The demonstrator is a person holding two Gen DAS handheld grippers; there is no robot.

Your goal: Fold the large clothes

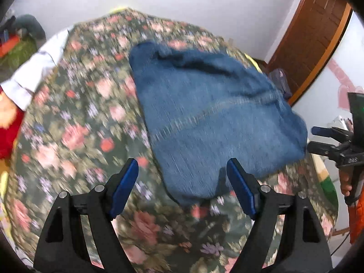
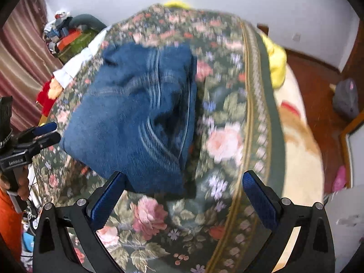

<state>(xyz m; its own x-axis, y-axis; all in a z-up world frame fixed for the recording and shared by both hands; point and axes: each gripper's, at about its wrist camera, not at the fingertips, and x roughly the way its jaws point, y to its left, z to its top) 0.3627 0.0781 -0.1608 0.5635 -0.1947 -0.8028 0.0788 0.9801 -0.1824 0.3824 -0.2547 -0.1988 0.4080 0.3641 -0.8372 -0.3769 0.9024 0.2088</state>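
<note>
Jeans lay folded into a thick blue bundle on the floral bedspread, and the coming move, as I judged it, turned on how that bundle sat against each claw.

Nearest the lens in the left wrist view, the left claw hung with its blue pads wide apart and nothing between them but the near tip of the denim, which reached down toward the gap without touching either pad. From there the bundle ran up the frame, widest toward the right and narrowing to a rumpled end at upper centre. So its long axis lay roughly along the line the left claw pointed.

In the right wrist view the right claw also stood wide open and empty. The near edge of the jeans came down just above its left pad, and the bundle lay up and to the left of that claw, its folded right edge running nearly straight up the frame. Under the right half of the gap was only bedspread.

Each claw showed at the side of the other's view, at opposite sides of the bundle's near end. Both seemed about equally near. The left was centred better on the denim, while the right would need to shift left to meet it.

Blur kept the seams and folds from being read finely.
</note>
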